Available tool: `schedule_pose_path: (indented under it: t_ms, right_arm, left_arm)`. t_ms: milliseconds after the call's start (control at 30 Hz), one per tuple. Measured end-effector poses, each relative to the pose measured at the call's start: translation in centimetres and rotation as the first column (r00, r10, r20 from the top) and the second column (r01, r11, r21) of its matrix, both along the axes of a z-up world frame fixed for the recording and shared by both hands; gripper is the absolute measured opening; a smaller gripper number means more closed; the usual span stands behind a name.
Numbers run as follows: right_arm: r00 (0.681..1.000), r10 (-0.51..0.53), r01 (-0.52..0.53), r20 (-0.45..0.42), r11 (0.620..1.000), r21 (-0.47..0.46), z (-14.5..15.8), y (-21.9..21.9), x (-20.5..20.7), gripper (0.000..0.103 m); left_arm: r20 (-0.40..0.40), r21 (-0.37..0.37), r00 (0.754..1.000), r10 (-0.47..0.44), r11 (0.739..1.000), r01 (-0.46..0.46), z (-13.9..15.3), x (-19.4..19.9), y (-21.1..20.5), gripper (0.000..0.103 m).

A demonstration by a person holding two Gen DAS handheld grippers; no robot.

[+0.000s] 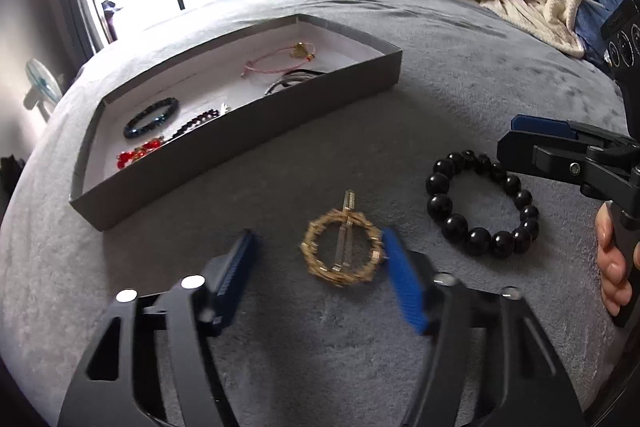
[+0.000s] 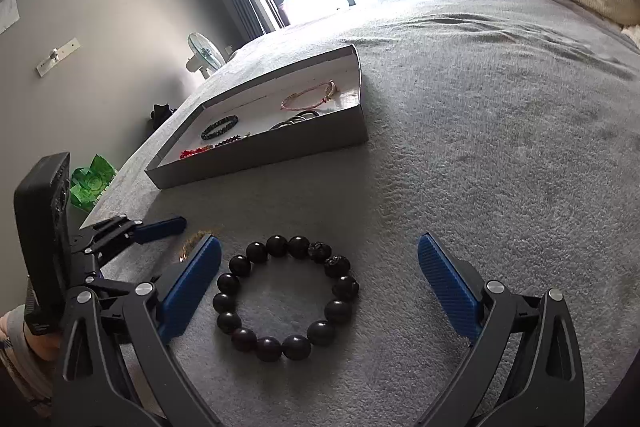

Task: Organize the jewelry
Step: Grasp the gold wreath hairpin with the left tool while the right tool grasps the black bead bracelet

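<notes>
A: On the bed (image 2: pixel 480 107), near its left edge, grey tray (image 1: pixel 248 131) sits with several bracelets already inside. Why?
B: Collection spot, I'd say. Two pieces are left outside on the blanket, near the tray.
A: Left tongs (image 1: pixel 318 267)?
B: Half open, straddling the gold brooch (image 1: pixel 342 251); right pad touches its rim, left pad is apart. No grip yet.
A: Right tongs (image 2: pixel 320 283)?
B: Wide open around the black bead bracelet (image 2: pixel 286 291), holding nothing. Both look lined up for pickup.
</notes>
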State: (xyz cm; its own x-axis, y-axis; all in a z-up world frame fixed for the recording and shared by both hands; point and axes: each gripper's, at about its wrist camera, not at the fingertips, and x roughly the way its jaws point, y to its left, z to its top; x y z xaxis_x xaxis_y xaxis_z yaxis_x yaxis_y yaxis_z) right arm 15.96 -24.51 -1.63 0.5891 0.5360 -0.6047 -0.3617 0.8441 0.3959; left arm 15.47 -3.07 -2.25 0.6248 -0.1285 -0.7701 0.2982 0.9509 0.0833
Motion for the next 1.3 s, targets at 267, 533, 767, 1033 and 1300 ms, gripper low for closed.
schedule_pose_path:
  t_ms: [267, 533, 767, 1033, 1300]
  right_arm:
    - [0.998, 0.055, -0.055, 0.007, 0.998, -0.038, 0.1, 1.2, -0.4, 0.096]
    - [0.995, 0.096, -0.098, -0.029, 0.989, -0.107, -0.6, 2.7, -0.6, 0.065]
    - [0.996, 0.076, -0.082, -0.050, 0.987, -0.135, -1.1, 2.7, -0.3, 0.060]
    - [0.997, 0.051, -0.062, -0.062, 0.979, -0.196, -1.4, 3.2, -0.2, 0.047]
    - [0.998, 0.018, -0.030, -0.059, 0.976, -0.215, -1.5, 2.8, -0.1, 0.045]
  left_arm:
    - [0.039, -0.080, 0.992, 0.120, 0.990, -0.117, 0.6, -1.1, 2.9, 0.042]
    - [0.020, -0.125, 0.982, 0.188, 0.975, -0.185, 0.7, -1.9, 5.4, 0.042]
    - [0.015, -0.134, 0.980, 0.197, 0.972, -0.193, 0.6, -2.3, 5.8, 0.042]
    - [0.009, -0.149, 0.981, 0.194, 0.970, -0.191, 0.5, -2.2, 6.0, 0.042]
    - [0.009, -0.119, 0.984, 0.178, 0.977, -0.176, 0.4, -2.1, 5.5, 0.049]
